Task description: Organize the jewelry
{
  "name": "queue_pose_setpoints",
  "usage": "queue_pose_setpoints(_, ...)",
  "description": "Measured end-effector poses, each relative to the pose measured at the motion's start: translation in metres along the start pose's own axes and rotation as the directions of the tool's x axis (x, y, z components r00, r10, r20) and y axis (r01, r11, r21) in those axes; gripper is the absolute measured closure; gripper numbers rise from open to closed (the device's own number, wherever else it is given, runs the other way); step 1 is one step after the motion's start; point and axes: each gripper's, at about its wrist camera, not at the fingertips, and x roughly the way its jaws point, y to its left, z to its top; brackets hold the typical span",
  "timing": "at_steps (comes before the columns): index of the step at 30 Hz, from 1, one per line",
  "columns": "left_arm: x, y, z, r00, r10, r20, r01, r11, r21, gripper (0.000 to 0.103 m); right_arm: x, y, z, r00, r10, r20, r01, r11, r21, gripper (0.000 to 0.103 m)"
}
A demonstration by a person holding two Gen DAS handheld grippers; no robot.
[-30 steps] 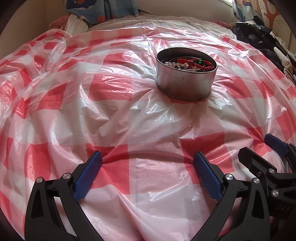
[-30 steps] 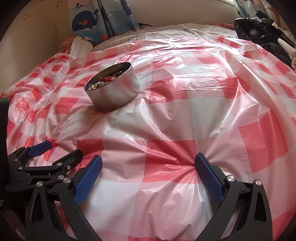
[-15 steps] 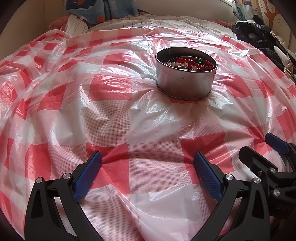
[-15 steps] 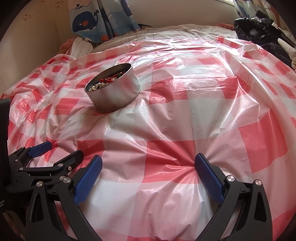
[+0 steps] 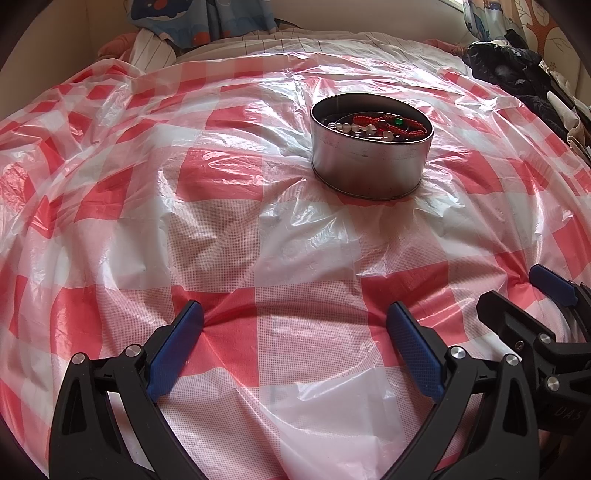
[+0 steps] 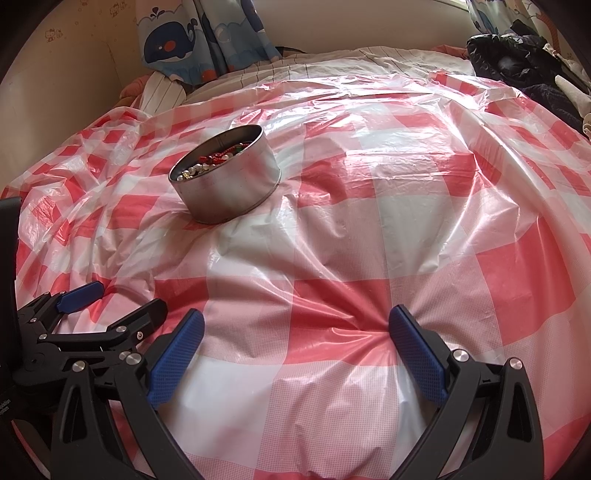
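A round metal tin [image 5: 369, 166] [image 6: 229, 188] stands on a red-and-white checked plastic sheet [image 5: 221, 229] [image 6: 406, 240] spread over a bed. Inside the tin lie a red cord bracelet with a green bead [image 5: 391, 123], white pearl beads [image 5: 351, 128] and more jewelry [image 6: 210, 162]. My left gripper [image 5: 295, 317] rests low on the sheet, well short of the tin, wide open and holding nothing. My right gripper [image 6: 295, 321] is also wide open with nothing in it, to the right of the tin. Each gripper shows at the edge of the other's view [image 5: 546, 295] [image 6: 114, 299].
Whale-print curtains [image 6: 192, 40] and a striped pillow [image 6: 162, 92] lie at the back left. Dark clothing [image 5: 517, 74] [image 6: 517, 48] is piled at the back right. A beige wall [image 6: 369, 26] runs behind the bed. The sheet is wrinkled around the tin.
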Motion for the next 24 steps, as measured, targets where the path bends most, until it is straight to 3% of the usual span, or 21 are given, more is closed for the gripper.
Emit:
queue_pose_setpoints(6, 0.0006, -0.0002, 0.0009, 1.0, 0.005, -0.001, -0.005, 1.0, 0.004, 0.007, 0.0013, 0.0027, -0.0005, 0.999, -0.029, -0.02, 0.028, 0.999, -0.03, 0.007)
queue_pose_setpoints(24, 0.0009, -0.0018, 0.0023, 1.0, 0.025, -0.007, -0.025, 0.999, 0.02, 0.007, 0.0047, 0.0001, -0.0007, 0.999, -0.016, -0.028, 0.015, 1.0, -0.02, 0.007)
